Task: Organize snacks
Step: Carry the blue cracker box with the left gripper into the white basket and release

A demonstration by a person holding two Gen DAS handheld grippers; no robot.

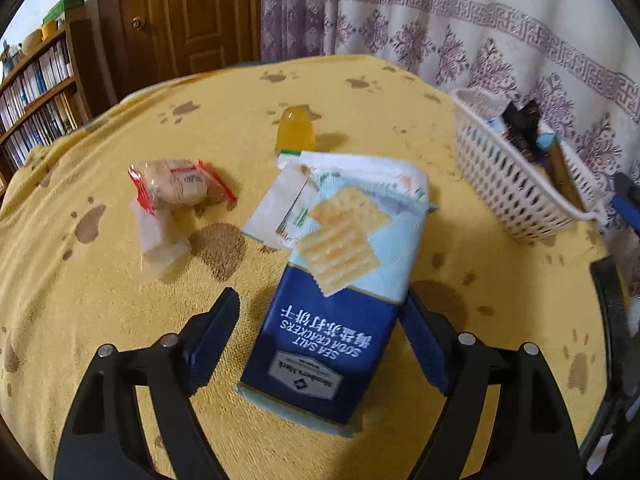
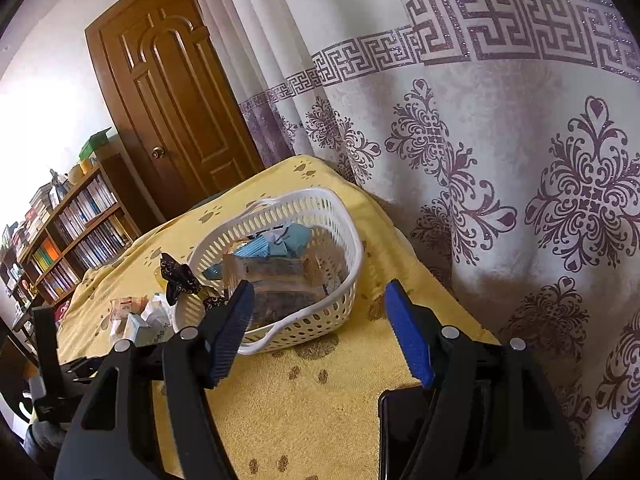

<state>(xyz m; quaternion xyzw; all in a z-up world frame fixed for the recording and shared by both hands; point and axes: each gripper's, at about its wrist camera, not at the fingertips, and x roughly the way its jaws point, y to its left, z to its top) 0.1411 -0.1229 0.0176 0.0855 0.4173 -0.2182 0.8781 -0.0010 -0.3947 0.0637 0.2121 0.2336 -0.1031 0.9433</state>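
Observation:
A blue pack of sea salt soda crackers [image 1: 320, 344] lies on the yellow paw-print cloth [image 1: 120, 320], its torn end away from me. My left gripper [image 1: 322, 296] is open and straddles the pack. Its right finger sits close against the pack's edge, and a gap shows at the left finger. A white slotted basket [image 1: 516, 184] stands at the right and holds several wrapped snacks. In the right wrist view, my right gripper [image 2: 320, 288] stands open just in front of the basket [image 2: 352, 280], with nothing between its fingers.
A red-wrapped pastry [image 1: 180, 186], a white wrapped snack [image 1: 160, 240], an orange jelly cup [image 1: 296, 130] and a white-green packet [image 1: 280, 208] lie beyond the pack. A black phone [image 2: 400, 432] lies near the table's edge. A patterned curtain [image 2: 520, 200] hangs close behind the basket.

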